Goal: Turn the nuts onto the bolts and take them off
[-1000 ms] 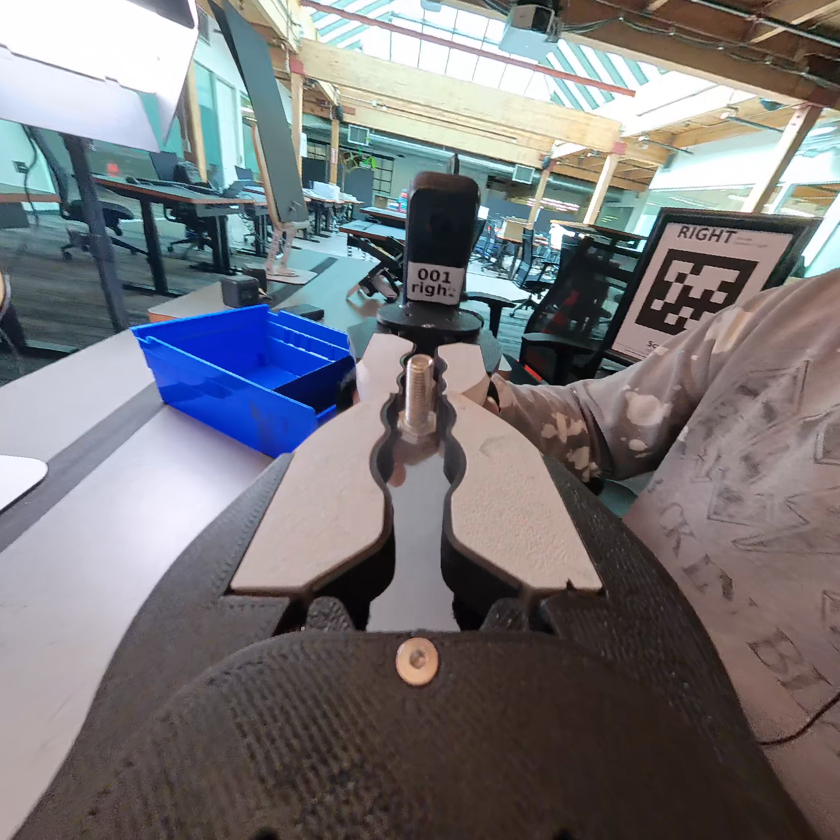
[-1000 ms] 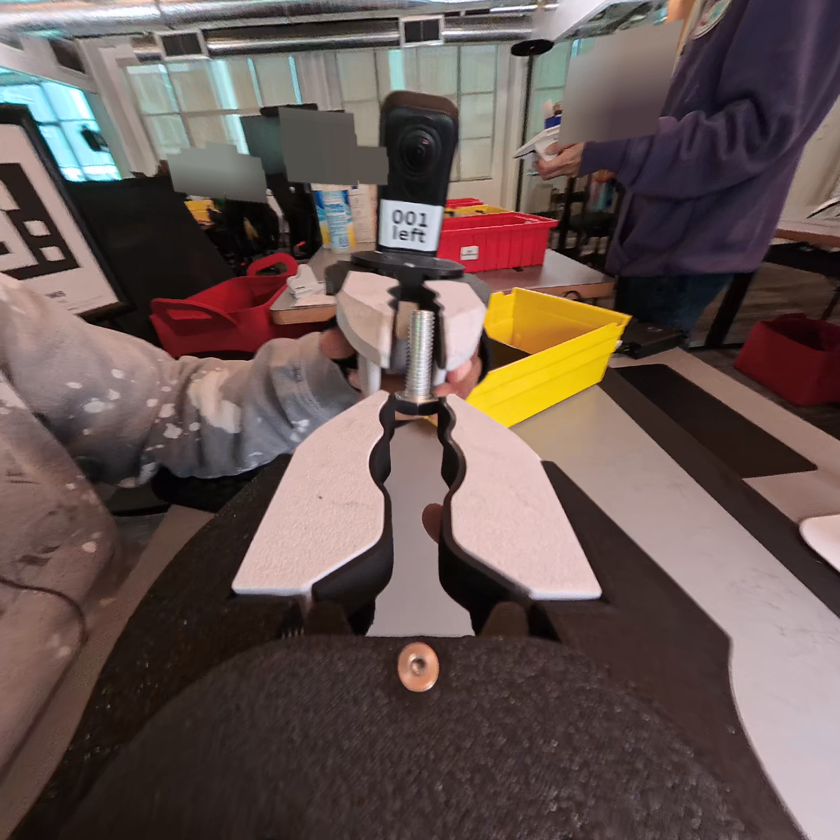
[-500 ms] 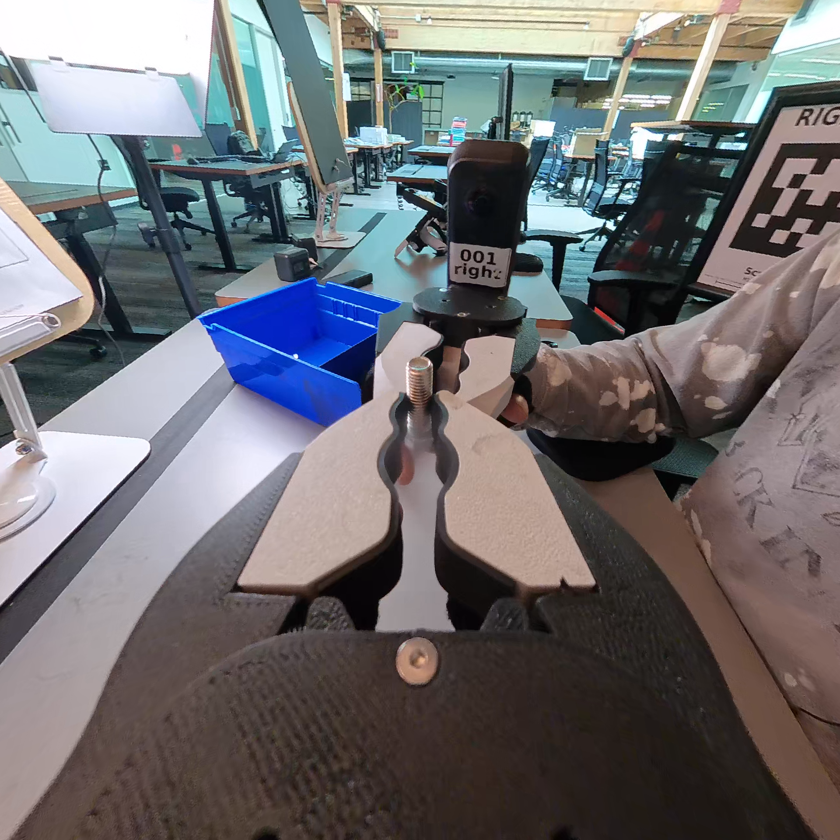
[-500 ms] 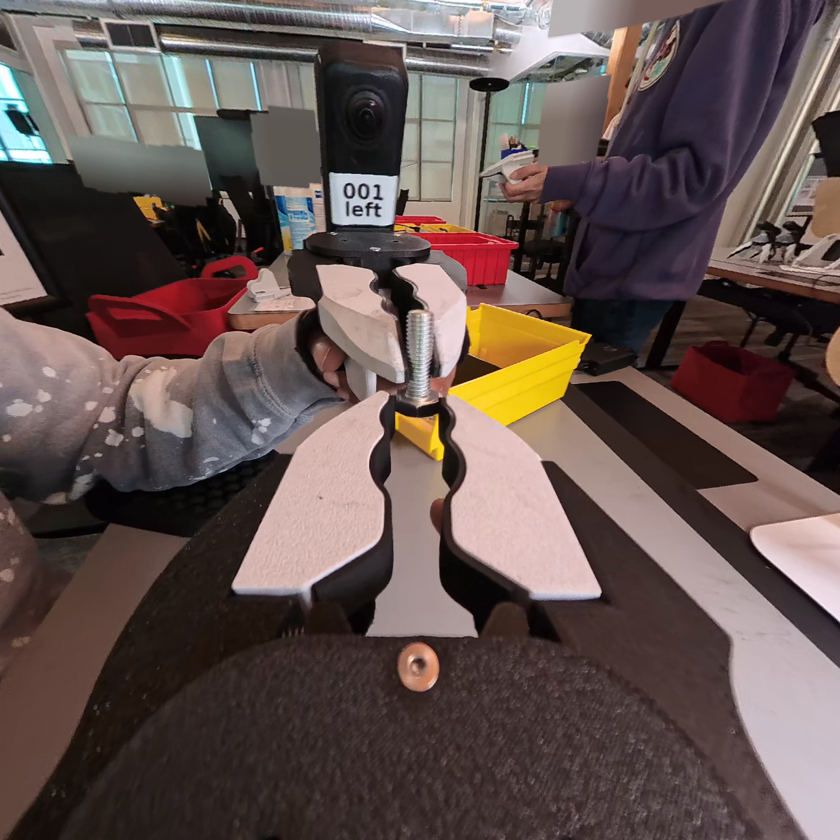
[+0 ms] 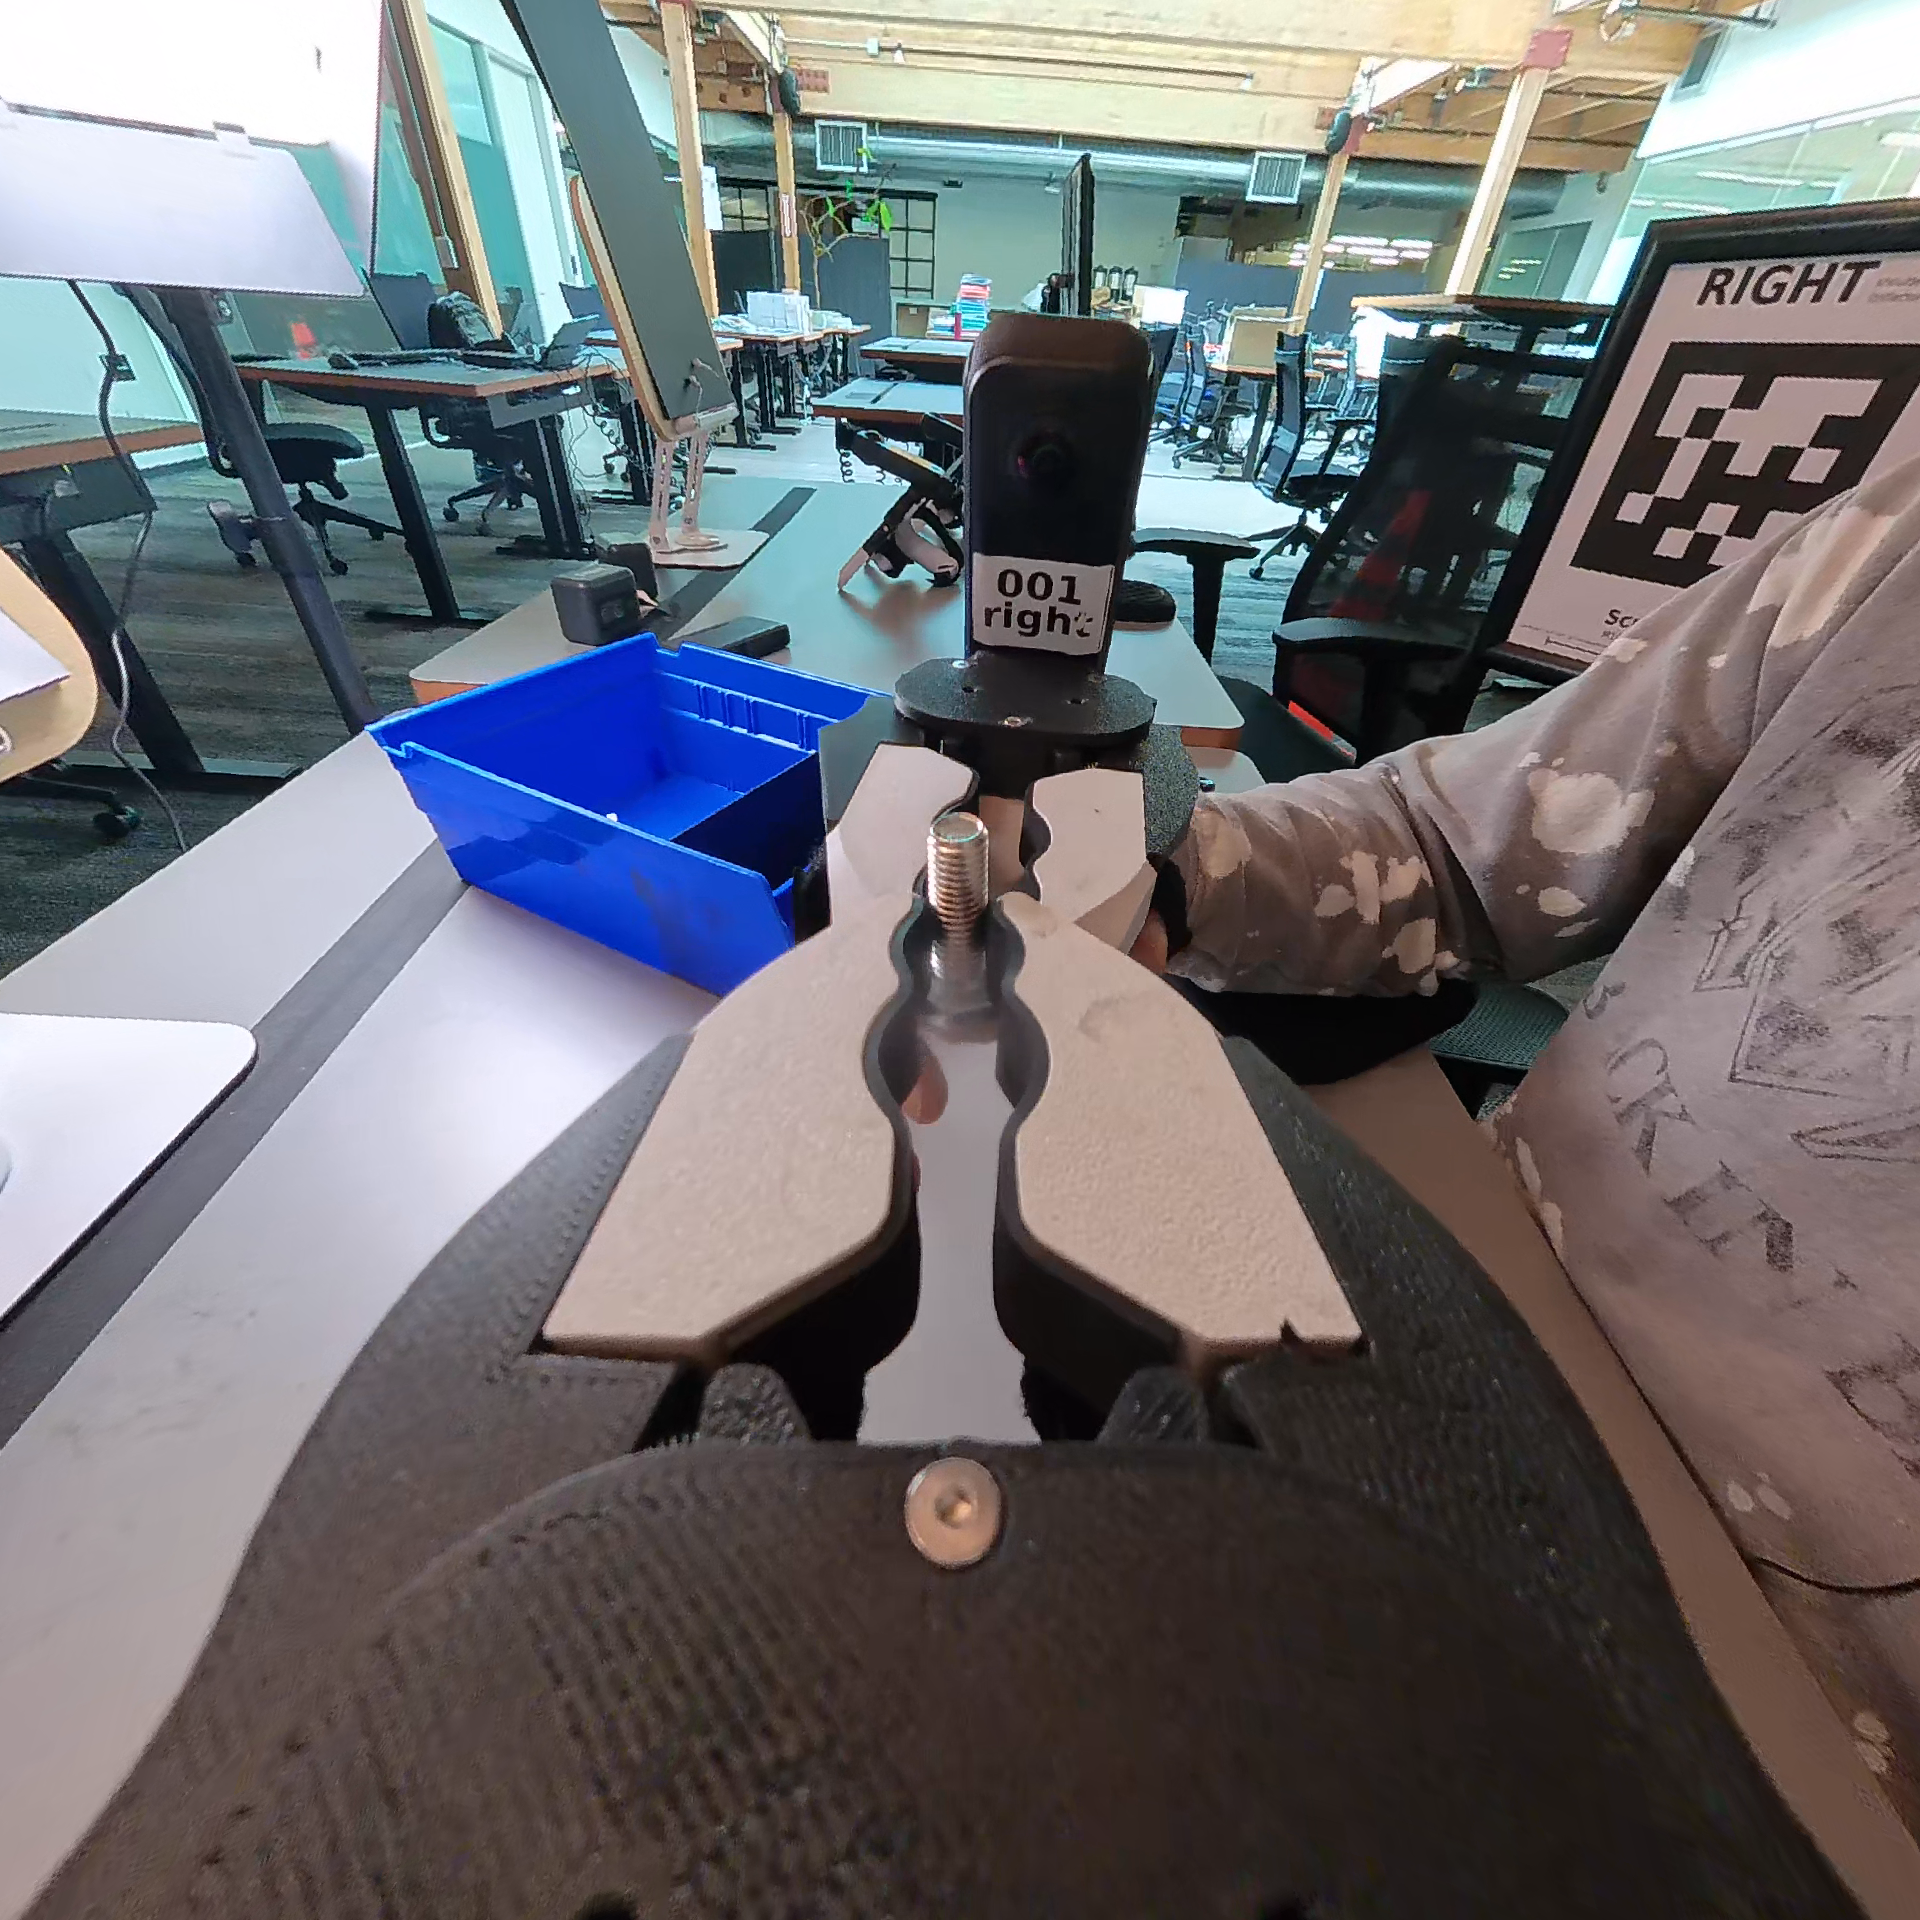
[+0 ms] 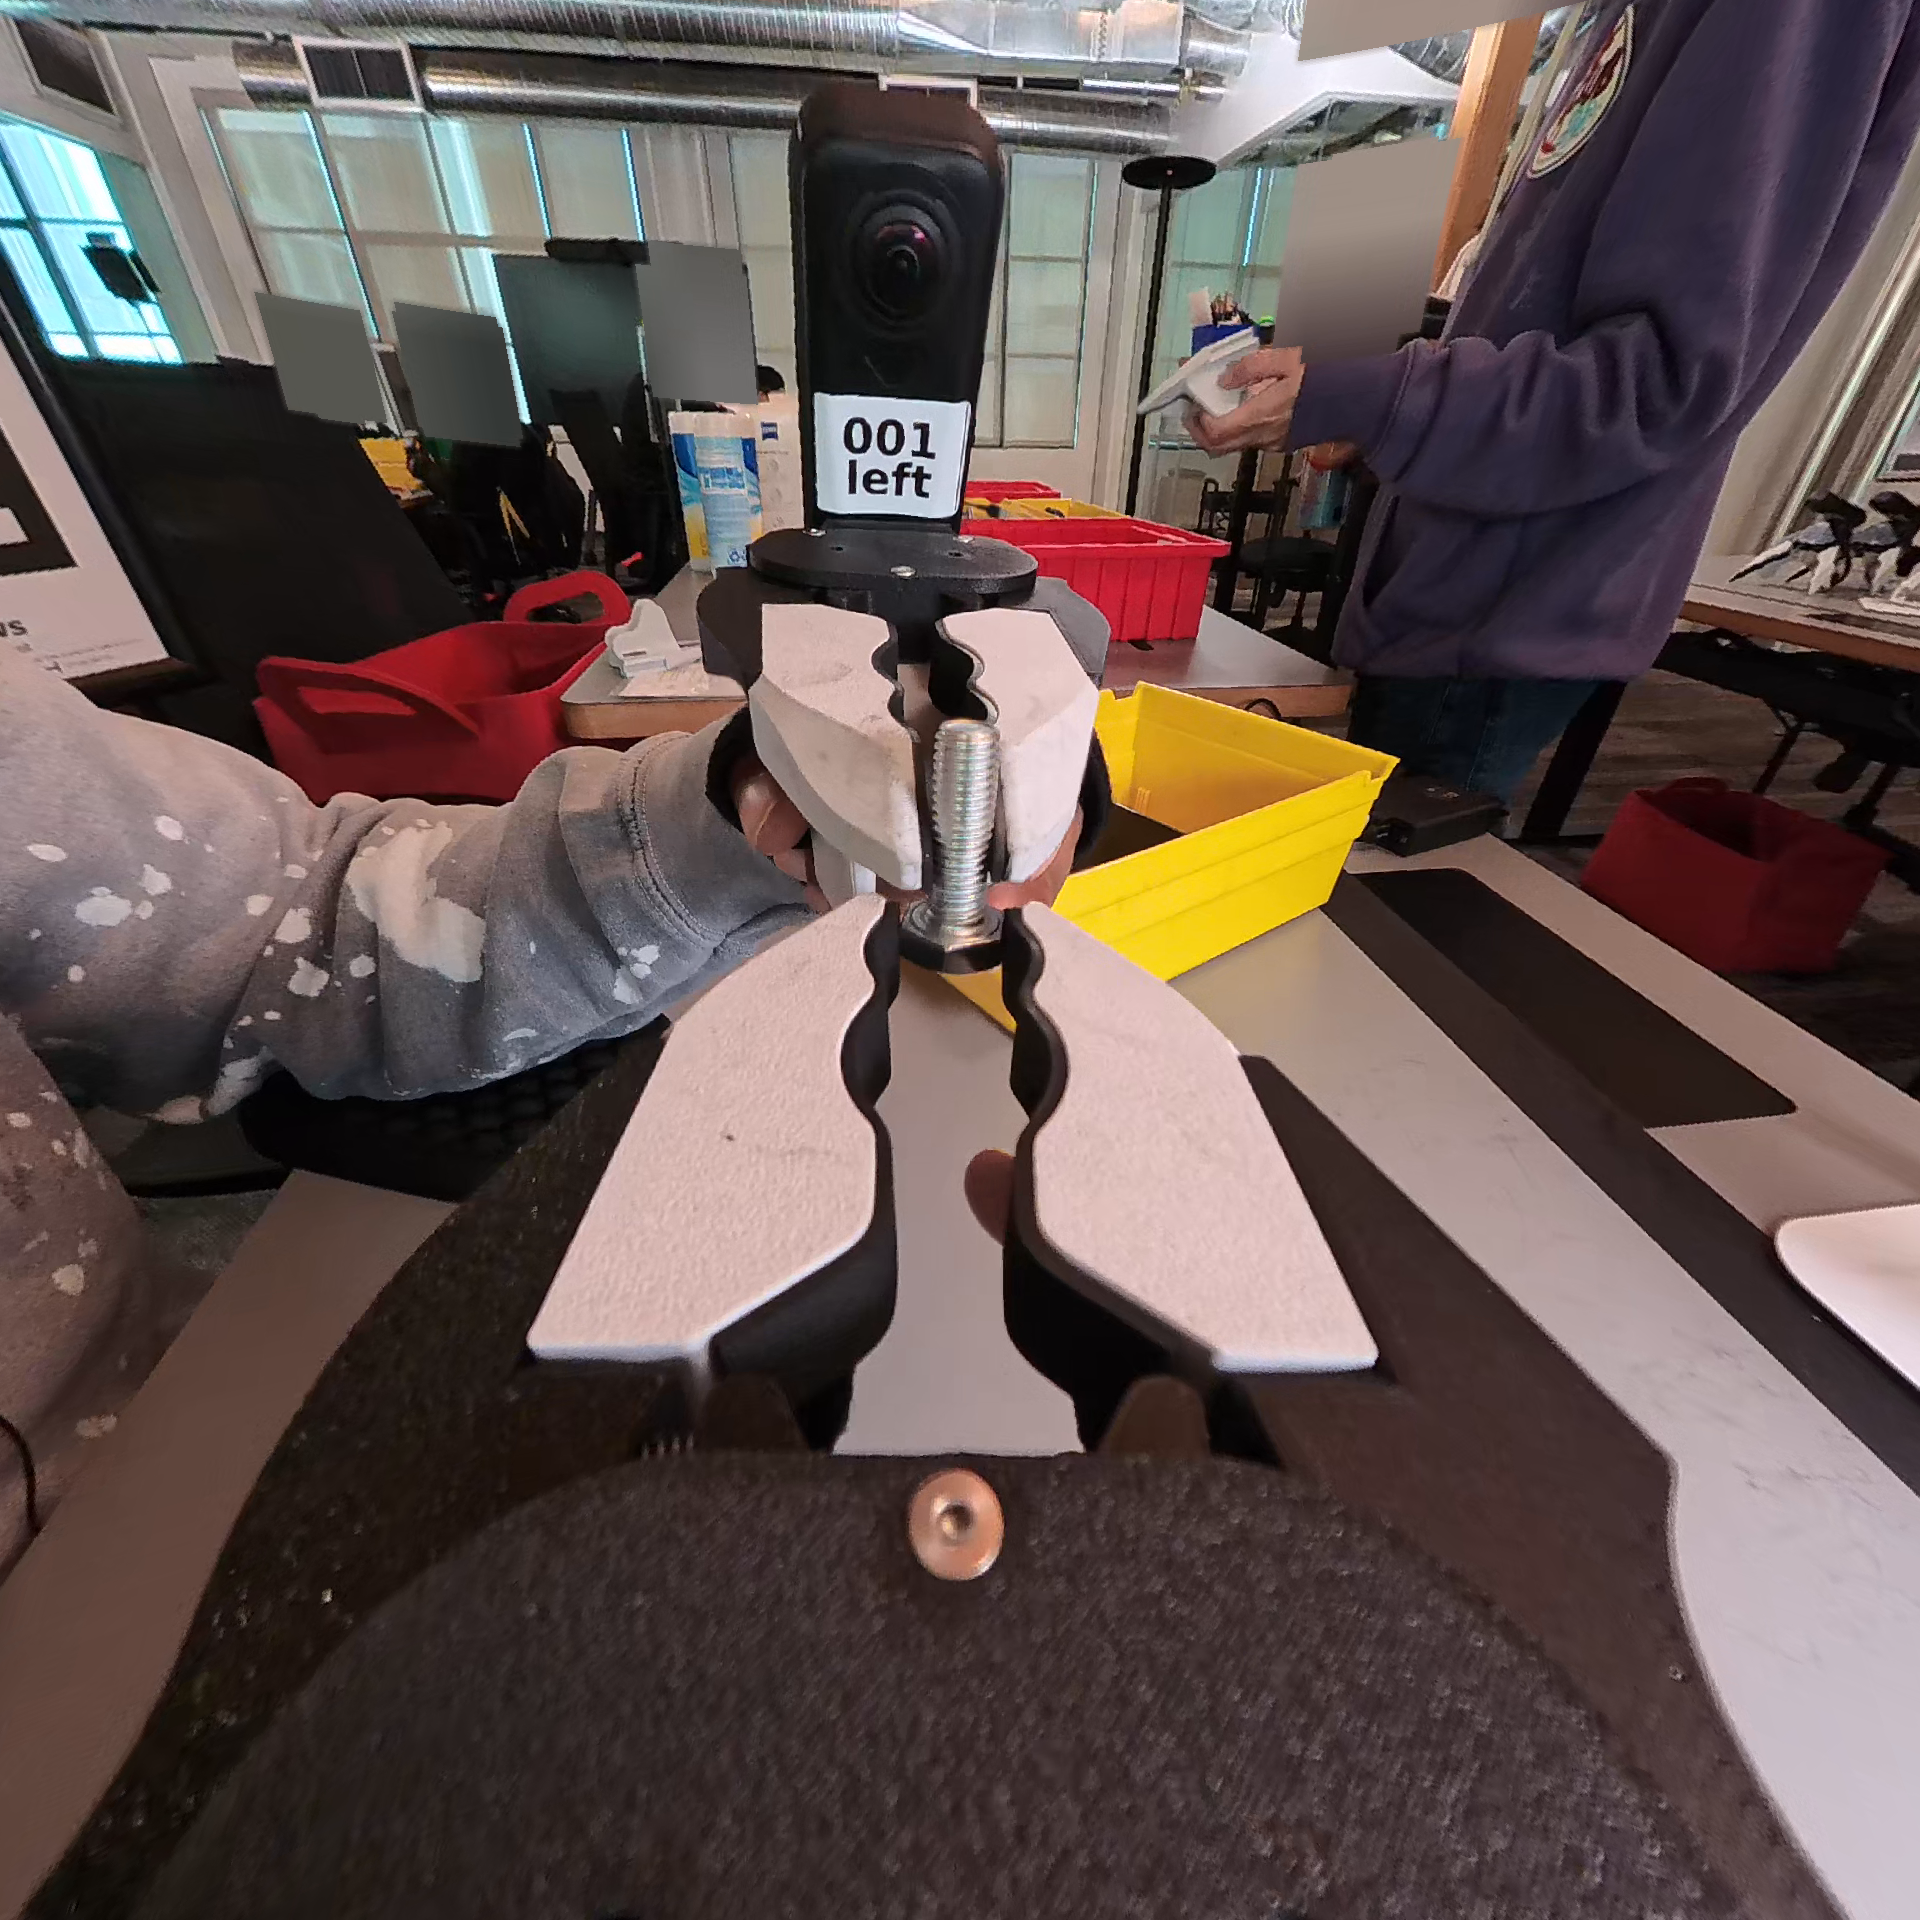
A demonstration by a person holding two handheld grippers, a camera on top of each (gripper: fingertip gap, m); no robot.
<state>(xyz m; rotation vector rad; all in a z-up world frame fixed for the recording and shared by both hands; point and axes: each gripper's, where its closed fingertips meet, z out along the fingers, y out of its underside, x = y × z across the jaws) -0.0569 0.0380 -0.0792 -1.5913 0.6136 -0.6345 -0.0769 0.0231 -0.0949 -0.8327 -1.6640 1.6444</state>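
A silver threaded bolt (image 5: 957, 883) stands between my two grippers, which face each other tip to tip above the grey table (image 5: 343, 1122). My left gripper (image 5: 958, 920) is shut on the bolt, whose silver hex part (image 5: 958, 992) sits in the front notch of the jaws. The threaded end is bare and overlaps the right gripper's fingers (image 5: 1091, 852). In the right wrist view the same bolt (image 6: 963, 821) rises from a dark hex nut (image 6: 951, 943). My right gripper (image 6: 948, 923) is shut on the nut at its very tips. The left gripper's fingers (image 6: 831, 758) are right behind.
A blue bin (image 5: 623, 800) stands on the table by the right gripper and a yellow bin (image 6: 1236, 821) by the left one. A white stand base (image 5: 94, 1122) lies at the table's edge. A person in a purple top (image 6: 1558, 416) stands beyond the table. Red bins (image 6: 1101, 571) sit on a farther table. Left and right tips are no more than a few centimetres apart.
Both grippers have tilted and shifted together, so the background has moved in both views. The bolt and nut have stayed clamped between them.
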